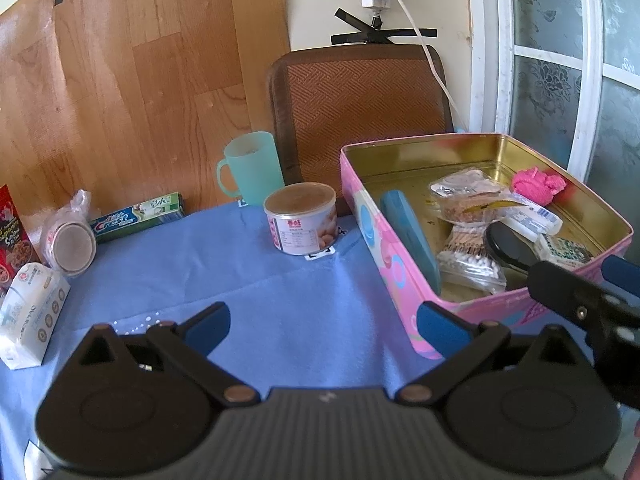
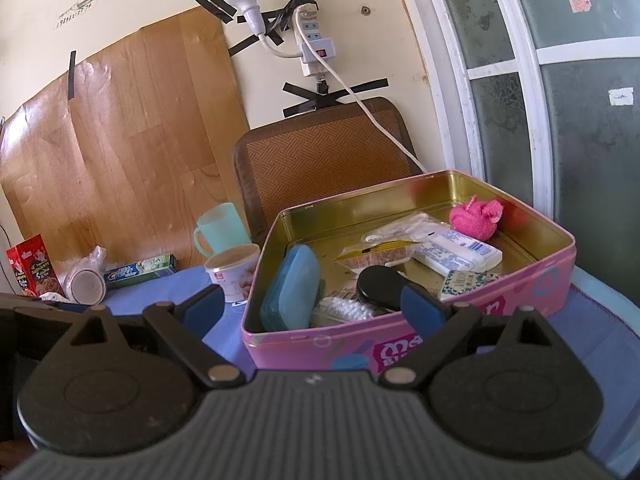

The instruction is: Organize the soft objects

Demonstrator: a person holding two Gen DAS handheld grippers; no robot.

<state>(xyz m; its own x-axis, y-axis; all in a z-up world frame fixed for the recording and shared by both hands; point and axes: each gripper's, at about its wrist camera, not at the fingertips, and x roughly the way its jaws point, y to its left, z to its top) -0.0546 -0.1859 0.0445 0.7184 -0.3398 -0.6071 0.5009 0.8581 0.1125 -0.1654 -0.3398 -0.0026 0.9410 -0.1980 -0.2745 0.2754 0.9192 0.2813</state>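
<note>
Two claws hang wide open and empty above a counter (image 1: pixel 280 280) draped in blue cloth. The left claw (image 1: pixel 322 326) sits over bare cloth, its blue fingers spread well apart, just beside the near corner of a pink tin (image 1: pixel 384 256). The right claw (image 2: pixel 316 304) faces the tin's front wall, with one finger in front of the rim and nothing between the two.

Inside the open tin lie a pink fluffy ball (image 2: pixel 476 220) in the far right corner, a blue case (image 2: pixel 290 288) against the left wall, a bag of cotton swabs (image 1: pixel 468 256), a white packet (image 2: pixel 456 254) and a black round lid (image 2: pixel 380 284).

On the cloth left of the tin stand a can (image 1: pixel 300 218) and a green cup (image 1: pixel 250 168); farther left are a toothpaste box (image 1: pixel 138 216), a tissue pack (image 1: pixel 30 316) and a red box (image 2: pixel 34 266).
</note>
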